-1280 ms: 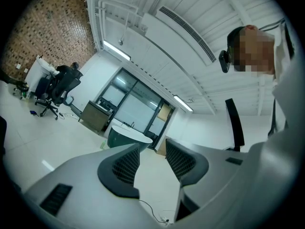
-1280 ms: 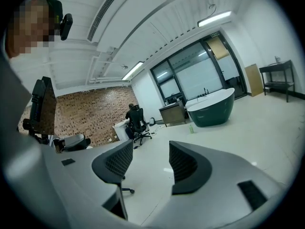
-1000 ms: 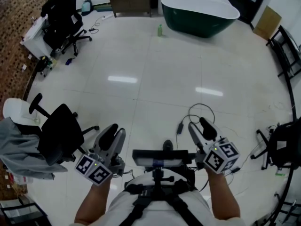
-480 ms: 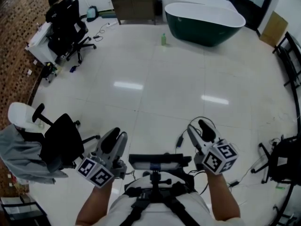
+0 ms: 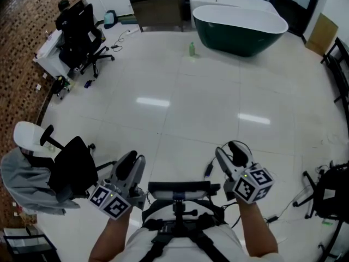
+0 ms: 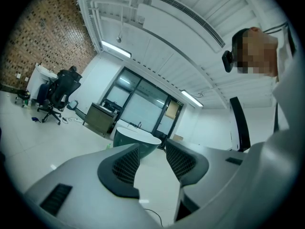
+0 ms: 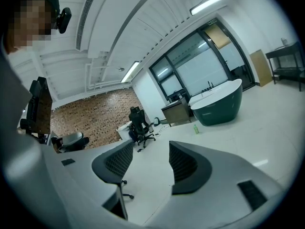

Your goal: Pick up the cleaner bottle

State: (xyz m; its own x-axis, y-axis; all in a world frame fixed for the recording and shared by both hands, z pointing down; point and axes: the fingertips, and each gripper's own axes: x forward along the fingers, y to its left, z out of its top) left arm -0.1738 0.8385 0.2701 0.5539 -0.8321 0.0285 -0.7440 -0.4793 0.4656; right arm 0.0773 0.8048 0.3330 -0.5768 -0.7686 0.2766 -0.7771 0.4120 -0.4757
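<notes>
The cleaner bottle, small and pale green, stands upright on the white tiled floor far ahead, just left of a dark green bathtub. In the right gripper view the bottle shows as a tiny green shape beside the tub. My left gripper and right gripper are held low in front of the person's body, far from the bottle. The jaws of both stand apart with nothing between them, as seen on the left gripper and the right gripper.
A wooden cabinet stands behind the bottle. Black office chairs and a desk are at the far left, another chair with a grey coat near left. Dark racks line the right side. A black cable lies by the right gripper.
The whole view has advanced across the floor: the bottle and tub sit slightly lower and nearer in the head view. Both grippers travelled along with the person, jaws unchanged.
</notes>
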